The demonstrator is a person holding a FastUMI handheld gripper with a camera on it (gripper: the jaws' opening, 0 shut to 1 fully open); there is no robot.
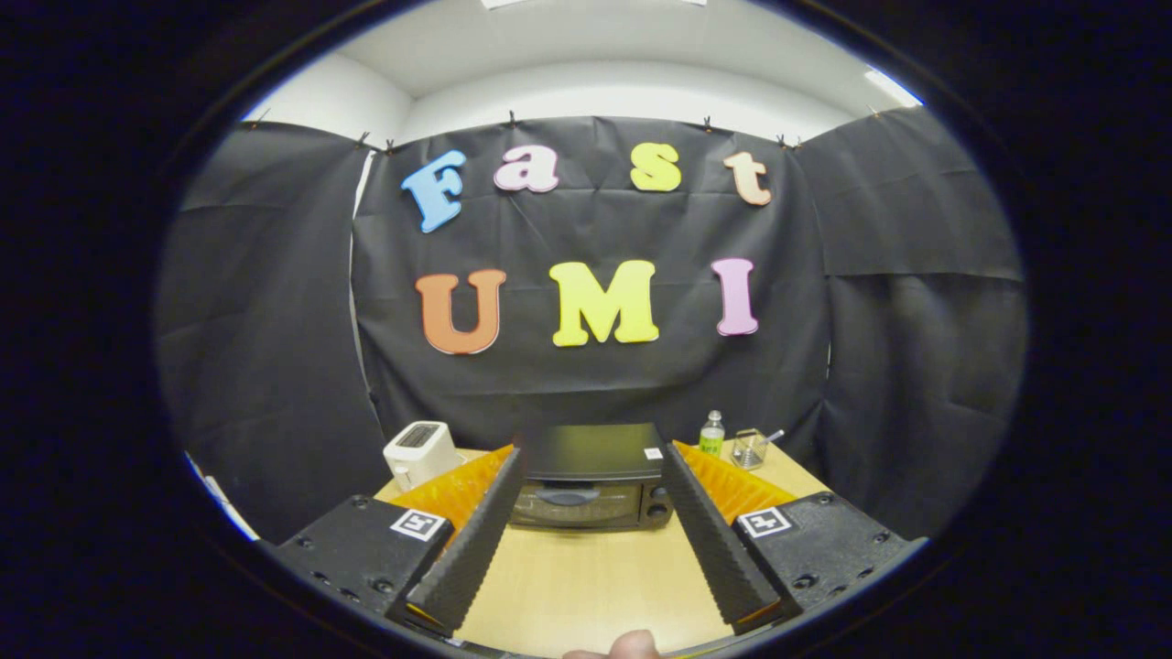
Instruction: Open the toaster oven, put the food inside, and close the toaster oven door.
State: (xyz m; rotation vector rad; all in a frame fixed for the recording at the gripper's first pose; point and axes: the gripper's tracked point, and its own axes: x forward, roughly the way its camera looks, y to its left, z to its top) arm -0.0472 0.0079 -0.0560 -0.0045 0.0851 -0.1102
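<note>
A black toaster oven [591, 476] stands at the back of the wooden table [595, 586], its glass door shut and its handle across the top of the door. Two knobs sit at its right side. My gripper [593, 462] is open and holds nothing. Its fingers [476, 540] spread wide, and the oven shows between them, some way ahead. A fingertip of a person's hand [627, 645] shows at the near edge of the table, between the fingers' bases. No food can be made out.
A white pop-up toaster [421, 451] stands left of the oven. Right of the oven are a small green-labelled bottle [712, 432] and a clear glass container with a stick in it [751, 448]. Black cloth walls close the booth behind and at both sides.
</note>
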